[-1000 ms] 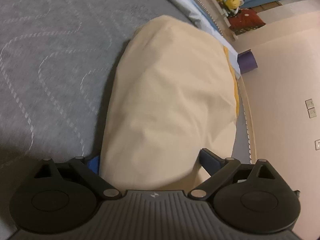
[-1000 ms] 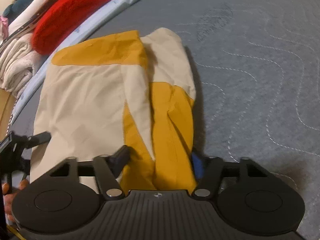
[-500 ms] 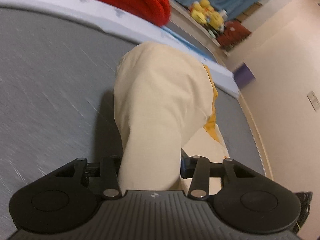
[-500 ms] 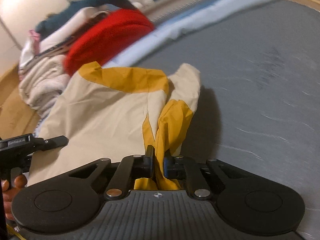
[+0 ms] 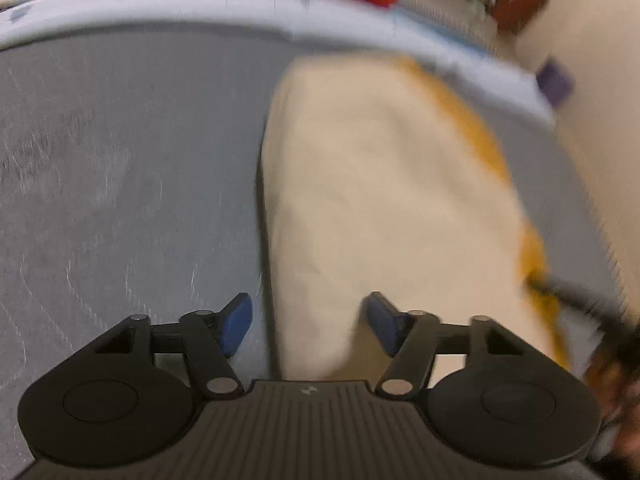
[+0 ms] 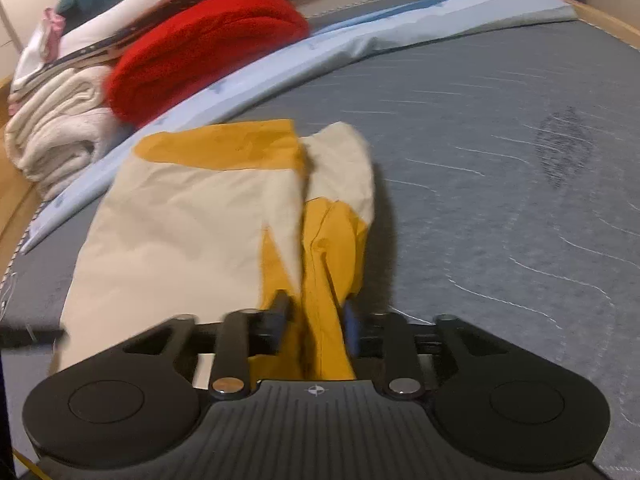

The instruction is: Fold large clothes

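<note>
The cream and mustard garment [image 6: 192, 220] lies on the grey mattress [image 6: 500, 140], near its far edge, already doubled into a long slab with a mustard band across the far end and a bunched mustard strip along its right side. It looks like thin, smooth woven cloth that creases softly and will slump once released.

The left hand-held gripper [image 5: 308, 322] is spread wide, its blue pads standing either side of the near cream end without pressing it; that view is blurred. The right hand-held gripper [image 6: 314, 322] has its jaws part-way apart with the mustard strip running between them; whether the pads bite the cloth I cannot tell.

My judgement: one fold is being finished or the next one set up. The next move calls for a firm pinch on each near corner, then an even lift so the layers travel together and do not slide apart.

Beyond the garment run a pale blue sheet [image 6: 360, 44], a fuzzy red knit [image 6: 200, 48] and a rolled cream towel [image 6: 56, 128]
</note>
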A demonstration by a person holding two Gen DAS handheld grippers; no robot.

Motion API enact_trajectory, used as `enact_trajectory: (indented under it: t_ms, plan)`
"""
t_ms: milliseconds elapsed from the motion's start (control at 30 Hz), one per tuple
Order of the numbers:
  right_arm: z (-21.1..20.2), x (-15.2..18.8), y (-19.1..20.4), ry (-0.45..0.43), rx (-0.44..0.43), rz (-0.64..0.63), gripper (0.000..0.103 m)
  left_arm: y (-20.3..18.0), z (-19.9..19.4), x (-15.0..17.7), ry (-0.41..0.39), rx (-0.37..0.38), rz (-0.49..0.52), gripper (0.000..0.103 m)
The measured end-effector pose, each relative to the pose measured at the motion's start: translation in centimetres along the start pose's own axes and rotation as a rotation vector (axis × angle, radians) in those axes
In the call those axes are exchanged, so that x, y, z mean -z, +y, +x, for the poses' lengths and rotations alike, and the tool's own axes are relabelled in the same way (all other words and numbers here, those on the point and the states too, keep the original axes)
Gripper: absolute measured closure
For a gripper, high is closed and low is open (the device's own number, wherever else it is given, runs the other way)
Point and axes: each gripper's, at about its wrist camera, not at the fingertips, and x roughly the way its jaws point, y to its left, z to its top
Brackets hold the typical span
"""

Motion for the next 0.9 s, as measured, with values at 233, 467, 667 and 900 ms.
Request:
enact_trajectory:
  t_ms: [233, 467, 667, 900]
  plan:
    - [-6.9, 1.0, 2.5, -0.187, 0.091, -0.201, 0.065, -3.7, -7.7, 2.0, -0.264, -0.105, 0.089, 0.017]
    - [-18.6, 3.6, 5.2, -0.425, 0.093, -0.273, 0.039, -9.2, -15.9, 6.6, -0.412, -0.166, 0.077, 0.013]
    - [-26.9, 8.1, 6.6, -0.497, 0.096, -0.273, 0.011, -13.3, -22.8, 12.0, -0.484, -0.205, 0.087, 0.0]
    - [-31.9, 14.9, 7.5, -0.502, 0.096, -0.28, 0.001, -15.3, -28.0, 21.1, -0.54, -0.194, 0.107, 0.0]
